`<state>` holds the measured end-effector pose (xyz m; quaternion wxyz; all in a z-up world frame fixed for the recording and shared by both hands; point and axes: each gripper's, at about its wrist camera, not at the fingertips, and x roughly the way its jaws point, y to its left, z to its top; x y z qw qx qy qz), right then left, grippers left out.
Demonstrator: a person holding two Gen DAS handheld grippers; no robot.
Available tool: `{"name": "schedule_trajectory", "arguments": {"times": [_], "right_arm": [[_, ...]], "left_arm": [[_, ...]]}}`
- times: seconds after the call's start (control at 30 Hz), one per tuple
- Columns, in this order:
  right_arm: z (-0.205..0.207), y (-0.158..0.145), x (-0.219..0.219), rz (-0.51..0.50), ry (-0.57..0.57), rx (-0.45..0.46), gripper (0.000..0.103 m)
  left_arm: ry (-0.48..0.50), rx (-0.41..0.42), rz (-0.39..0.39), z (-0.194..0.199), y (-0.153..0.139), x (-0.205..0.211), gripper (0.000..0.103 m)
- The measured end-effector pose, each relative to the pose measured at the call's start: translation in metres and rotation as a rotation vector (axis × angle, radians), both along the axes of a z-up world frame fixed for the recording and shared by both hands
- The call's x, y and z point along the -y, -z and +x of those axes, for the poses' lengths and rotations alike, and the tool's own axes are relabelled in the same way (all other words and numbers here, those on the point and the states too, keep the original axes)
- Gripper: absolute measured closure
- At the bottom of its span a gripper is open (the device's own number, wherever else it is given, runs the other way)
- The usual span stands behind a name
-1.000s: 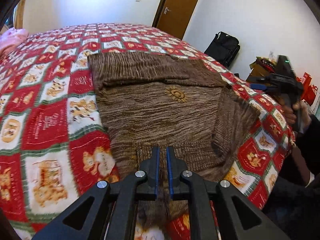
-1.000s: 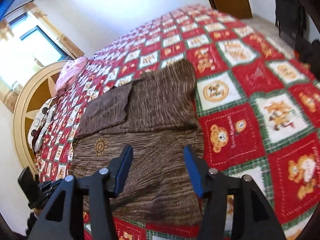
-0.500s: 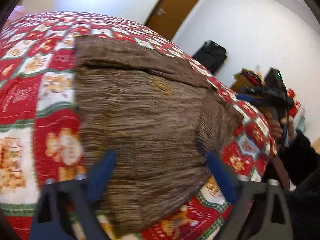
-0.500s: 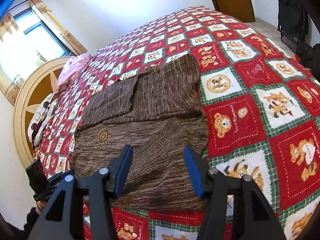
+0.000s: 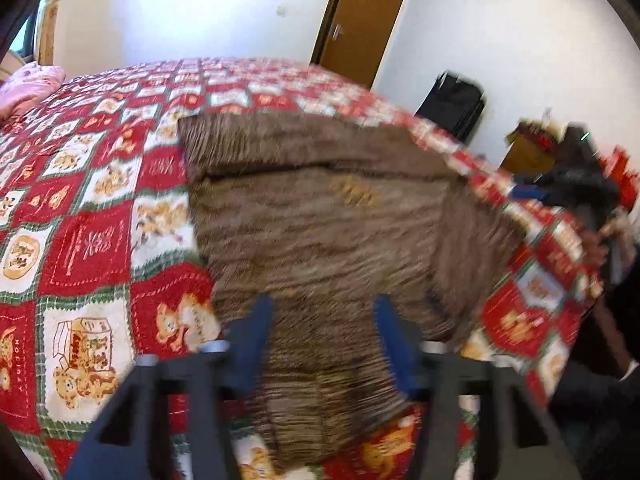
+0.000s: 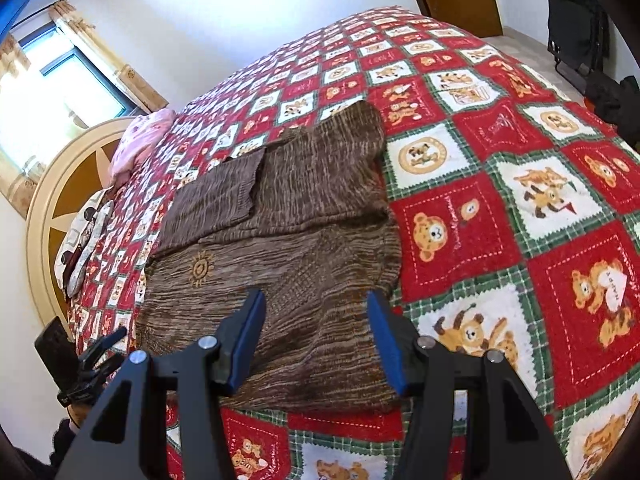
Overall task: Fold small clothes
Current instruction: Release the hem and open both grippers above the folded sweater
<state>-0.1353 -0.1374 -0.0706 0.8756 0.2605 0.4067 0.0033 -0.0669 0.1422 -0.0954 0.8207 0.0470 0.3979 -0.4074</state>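
A small brown knit sweater [image 6: 288, 240] with a gold sun emblem lies flat on the red patchwork bedspread [image 6: 500, 208], its sleeves folded in across the chest. It fills the middle of the blurred left wrist view [image 5: 320, 232]. My left gripper [image 5: 324, 344] is open and empty, above the sweater's near hem. My right gripper [image 6: 316, 340] is open and empty, above the sweater's near side. The right gripper also shows in the left wrist view [image 5: 576, 192] at the bed's right edge, and the left gripper shows in the right wrist view [image 6: 92, 364] at lower left.
A pink pillow [image 6: 140, 140] and a round wooden headboard [image 6: 52, 184] are at the bed's far end. A brown door [image 5: 360, 20], a black bag [image 5: 452, 104] and boxes [image 5: 532, 144] stand along the wall beyond the bed.
My left gripper opened from shut, released the sweater's hem, then swung back and lifted. My right gripper stayed open and drew back slightly. The sweater lies still.
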Motion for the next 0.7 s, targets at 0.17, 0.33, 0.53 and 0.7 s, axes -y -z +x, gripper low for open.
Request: {"name": "schedule_trajectory", "arguments": {"times": [0.17, 0.33, 0.53, 0.7], "right_arm": [[-0.004, -0.001, 0.0, 0.009, 0.004, 0.003, 0.046], [-0.005, -0.002, -0.002, 0.004, -0.005, 0.007, 0.046], [-0.001, 0.002, -0.012, 0.006, -0.037, 0.0, 0.046], [-0.003, 0.002, -0.016, -0.015, -0.048, -0.002, 0.046]], "left_arm": [[-0.027, -0.027, -0.011, 0.003, 0.009, -0.003, 0.062], [-0.075, -0.043, 0.005, 0.004, 0.012, -0.01, 0.062], [-0.075, -0.033, 0.045, 0.0, 0.016, -0.004, 0.061], [-0.11, -0.072, 0.047, -0.004, 0.015, -0.01, 0.061]]}}
